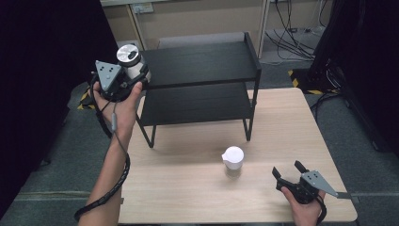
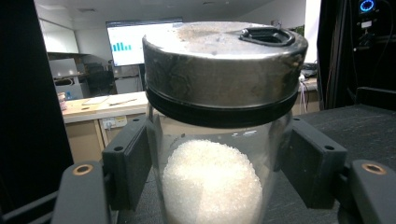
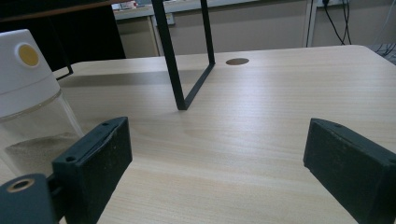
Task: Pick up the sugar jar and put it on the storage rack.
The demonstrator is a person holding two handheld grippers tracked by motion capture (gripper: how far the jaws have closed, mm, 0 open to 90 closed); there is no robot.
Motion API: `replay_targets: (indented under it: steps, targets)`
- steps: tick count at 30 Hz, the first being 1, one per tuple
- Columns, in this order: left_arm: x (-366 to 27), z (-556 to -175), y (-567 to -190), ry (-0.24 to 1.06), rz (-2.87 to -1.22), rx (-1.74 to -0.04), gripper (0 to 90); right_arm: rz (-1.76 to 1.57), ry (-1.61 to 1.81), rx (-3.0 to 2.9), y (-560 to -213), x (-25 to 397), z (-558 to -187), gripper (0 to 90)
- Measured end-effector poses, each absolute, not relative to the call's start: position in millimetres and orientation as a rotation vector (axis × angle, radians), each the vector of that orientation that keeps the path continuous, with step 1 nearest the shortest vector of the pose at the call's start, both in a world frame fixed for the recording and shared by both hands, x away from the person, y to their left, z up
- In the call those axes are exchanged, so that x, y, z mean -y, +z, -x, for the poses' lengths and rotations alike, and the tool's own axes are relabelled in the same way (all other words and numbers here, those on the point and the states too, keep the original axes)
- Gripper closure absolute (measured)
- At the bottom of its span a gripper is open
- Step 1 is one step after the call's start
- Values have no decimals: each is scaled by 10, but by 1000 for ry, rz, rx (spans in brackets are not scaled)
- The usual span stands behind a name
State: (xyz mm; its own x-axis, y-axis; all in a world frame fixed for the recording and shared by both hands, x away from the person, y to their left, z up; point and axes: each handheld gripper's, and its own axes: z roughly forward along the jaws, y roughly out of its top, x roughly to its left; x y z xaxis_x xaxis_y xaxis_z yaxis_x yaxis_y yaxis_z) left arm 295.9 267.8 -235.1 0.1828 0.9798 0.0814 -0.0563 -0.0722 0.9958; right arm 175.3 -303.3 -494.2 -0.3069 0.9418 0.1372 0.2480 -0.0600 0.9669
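A glass jar with a silver metal lid (image 1: 128, 54) and white granules inside (image 2: 210, 182) is at the left end of the top shelf of a black two-shelf rack (image 1: 202, 61). My left gripper (image 1: 134, 77) is shut on the jar's body, with one pad on each side (image 2: 130, 163). A small clear jar with a white cap (image 1: 234, 161) stands on the wooden table (image 1: 188, 193), in front of the rack. My right gripper (image 1: 287, 168) rests low near the table's front right, open and holding nothing (image 3: 215, 140). The white-capped jar (image 3: 28, 93) is just left of its left jaw.
The rack's front right leg (image 3: 170, 56) stands on the table ahead of the right gripper. Its lower shelf (image 1: 197, 103) is bare. A round cable hole (image 3: 237, 61) sits in the tabletop farther back. Cables lie on the floor at the back right (image 1: 291, 37).
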Motion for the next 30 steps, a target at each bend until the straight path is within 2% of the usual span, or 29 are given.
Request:
replay_targets:
  steps: [30]
  targets:
    - [-2680, -3119, -2344, 1118, -1328, -1046, 305, -1289, 1410, -1586, -4944, 3036, -1752, 81]
